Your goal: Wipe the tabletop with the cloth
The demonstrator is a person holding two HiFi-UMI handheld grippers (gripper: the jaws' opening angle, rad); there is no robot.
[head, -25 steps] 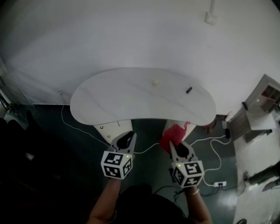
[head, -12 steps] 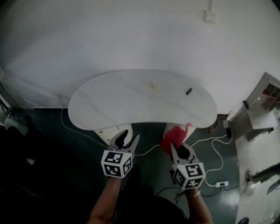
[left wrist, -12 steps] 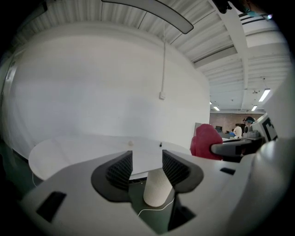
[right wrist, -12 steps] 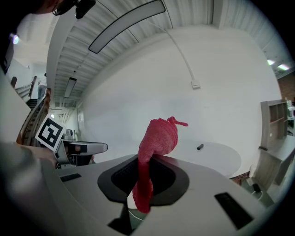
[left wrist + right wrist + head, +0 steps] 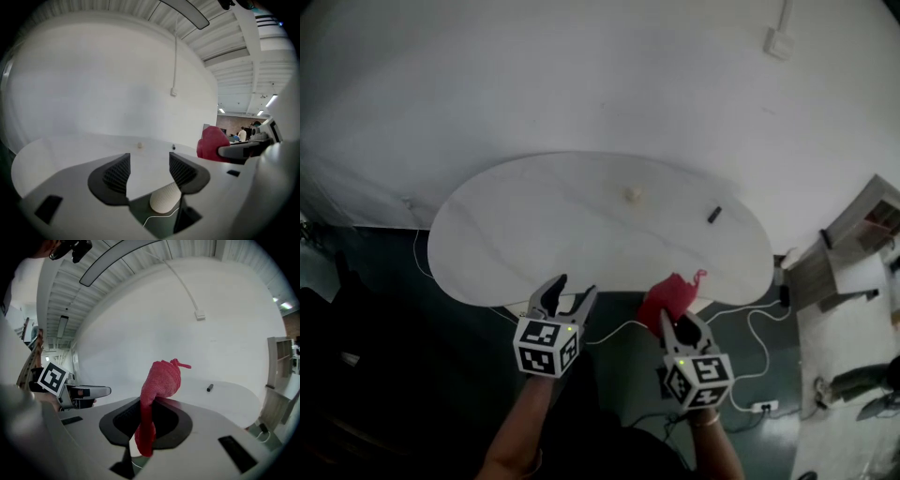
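Observation:
The white oval tabletop (image 5: 553, 225) lies ahead, seen from above in the head view. My right gripper (image 5: 678, 316) is shut on a red cloth (image 5: 668, 293), bunched up over the table's near edge. In the right gripper view the cloth (image 5: 161, 380) stands up between the jaws of that gripper (image 5: 145, 420) and hangs below them. My left gripper (image 5: 572, 289) hovers just short of the near edge, its jaws opening with nothing between them (image 5: 149, 171). From the left gripper view the cloth (image 5: 212, 143) shows at the right.
A small pale object (image 5: 632, 195) and a small black object (image 5: 713, 215) lie on the far half of the table. White cables and a power strip (image 5: 763, 407) lie on the dark floor. A grey shelf unit (image 5: 853, 248) stands at the right.
The left gripper's jaws went from shut to open. Both grippers came closer to the table's near edge. The red cloth stayed in the right gripper.

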